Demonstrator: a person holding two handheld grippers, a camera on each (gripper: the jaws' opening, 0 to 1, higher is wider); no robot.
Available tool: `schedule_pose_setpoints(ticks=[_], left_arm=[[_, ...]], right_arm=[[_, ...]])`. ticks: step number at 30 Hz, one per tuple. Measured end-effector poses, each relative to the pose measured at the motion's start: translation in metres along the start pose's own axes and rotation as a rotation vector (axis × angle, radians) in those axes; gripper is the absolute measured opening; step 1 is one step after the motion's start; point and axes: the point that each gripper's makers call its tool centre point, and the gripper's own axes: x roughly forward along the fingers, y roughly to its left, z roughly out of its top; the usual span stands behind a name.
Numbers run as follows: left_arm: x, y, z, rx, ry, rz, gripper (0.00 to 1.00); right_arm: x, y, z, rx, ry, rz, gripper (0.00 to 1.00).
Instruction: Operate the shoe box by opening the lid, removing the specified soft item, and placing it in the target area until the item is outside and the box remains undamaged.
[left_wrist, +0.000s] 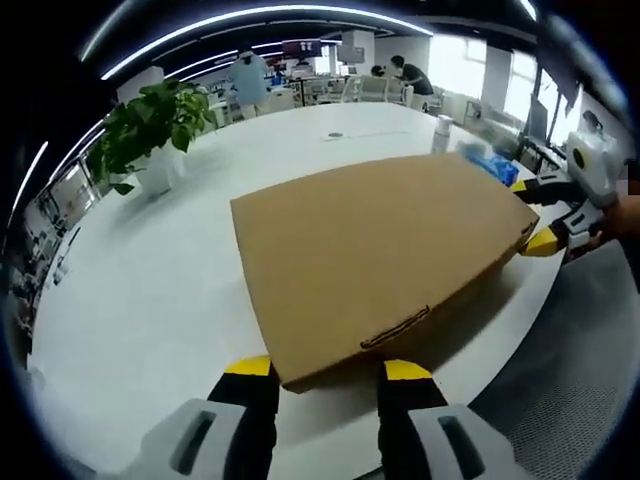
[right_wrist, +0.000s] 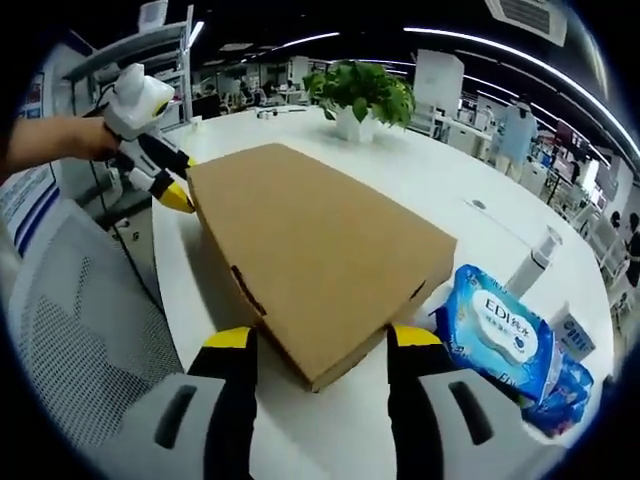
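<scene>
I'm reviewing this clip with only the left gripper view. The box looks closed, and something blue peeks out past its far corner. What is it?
Observer: The right gripper view shows a blue pack of wet wipes printed "EDI". It lies on the white table beside the shoe box.
Reviewer: Is the pack alone there?
Observer: No. A small white-and-blue carton stands against its far side, and a second blue packet lies partly under it.
Reviewer: Is the right claw gripping the lid?
Observer: No. The right claw is open, with its jaws on either side of the box's nearest corner and the lid lying flat.
</scene>
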Motion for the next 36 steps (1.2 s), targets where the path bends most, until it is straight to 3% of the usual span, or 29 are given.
schedule_pose_setpoints(ticks=[36], left_arm=[[0.041,0.026,0.048,0.004,0.014,-0.002,0.37]], right_arm=[[0.035,-0.058,0.022,0.018,0.004,0.024,0.48]])
